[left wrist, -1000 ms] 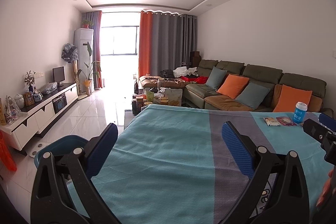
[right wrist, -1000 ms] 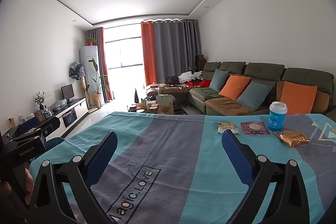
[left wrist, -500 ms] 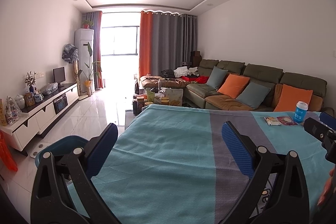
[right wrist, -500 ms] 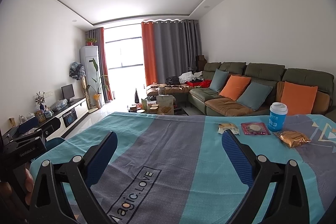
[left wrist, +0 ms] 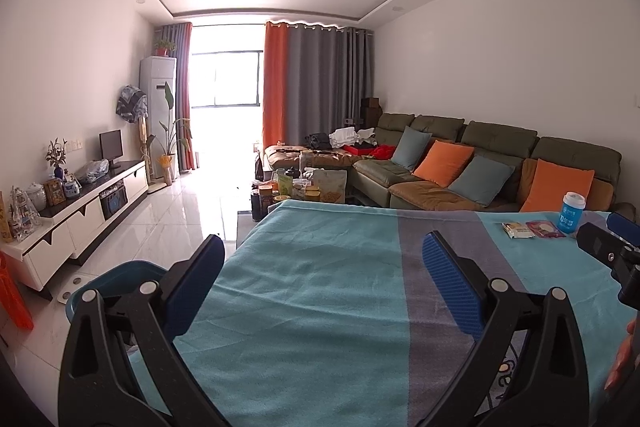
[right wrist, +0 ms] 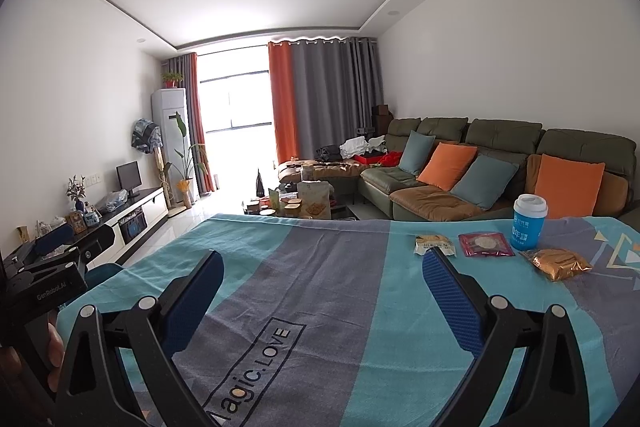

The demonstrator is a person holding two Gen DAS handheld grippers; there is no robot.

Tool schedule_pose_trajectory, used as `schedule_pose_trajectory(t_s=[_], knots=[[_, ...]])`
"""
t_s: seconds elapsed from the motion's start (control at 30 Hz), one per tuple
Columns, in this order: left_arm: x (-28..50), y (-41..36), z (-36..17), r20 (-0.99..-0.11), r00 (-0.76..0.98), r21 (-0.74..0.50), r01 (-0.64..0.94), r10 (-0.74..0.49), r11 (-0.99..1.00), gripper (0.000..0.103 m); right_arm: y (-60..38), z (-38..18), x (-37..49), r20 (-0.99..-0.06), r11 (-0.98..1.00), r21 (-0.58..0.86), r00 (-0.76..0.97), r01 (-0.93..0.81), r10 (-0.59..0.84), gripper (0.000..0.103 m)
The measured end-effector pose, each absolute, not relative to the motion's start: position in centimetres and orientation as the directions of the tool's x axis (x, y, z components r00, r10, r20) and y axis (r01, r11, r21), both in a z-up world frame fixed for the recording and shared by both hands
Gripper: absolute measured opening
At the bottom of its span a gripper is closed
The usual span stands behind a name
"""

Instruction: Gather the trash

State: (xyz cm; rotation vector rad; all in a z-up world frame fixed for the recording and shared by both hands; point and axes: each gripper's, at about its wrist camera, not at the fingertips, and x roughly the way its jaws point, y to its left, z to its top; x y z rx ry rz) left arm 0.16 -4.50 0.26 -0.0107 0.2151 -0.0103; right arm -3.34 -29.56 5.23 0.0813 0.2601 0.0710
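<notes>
Trash lies at the far right of a table with a teal and grey cloth [right wrist: 320,287]: a blue paper cup with a white lid [right wrist: 529,222], a yellow-white snack wrapper [right wrist: 435,245], a red packet [right wrist: 485,244] and a crumpled gold wrapper [right wrist: 558,263]. The cup [left wrist: 572,213] and the two flat packets [left wrist: 534,229] also show in the left wrist view. My right gripper [right wrist: 320,291] is open and empty above the cloth, left of the wrappers. My left gripper [left wrist: 320,279] is open and empty over the table's left part.
A teal bin [left wrist: 116,279] stands on the floor left of the table. A green sofa with orange and grey cushions [right wrist: 500,171] runs along the right wall. A cluttered coffee table [left wrist: 300,187] sits beyond the table, a white TV cabinet [left wrist: 80,211] on the left.
Both grippers stay open and nearly still; the views have shifted only very slightly.
</notes>
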Motion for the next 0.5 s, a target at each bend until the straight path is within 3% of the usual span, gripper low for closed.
schedule_pose_trajectory(t_s=[0.17,0.27,0.5], knots=[[0.4,-4.7,0.3,-0.226,0.973,-0.006,0.038,-0.038,0.999,0.097,-29.6,5.2,-3.3,-0.255,0.994,0.087,0.964,-0.059,0.079,0.096],[1.3,-4.6,-0.1,-0.281,0.959,-0.014,0.036,-0.038,0.999,0.097,-29.9,5.2,-3.2,-0.264,0.995,0.083,0.962,-0.054,0.074,0.096],[8.1,-3.2,-1.7,-0.527,0.847,-0.041,0.058,-0.07,0.998,0.097,-32.8,4.7,-1.6,-0.369,0.995,0.097,0.929,0.004,0.032,0.096]])
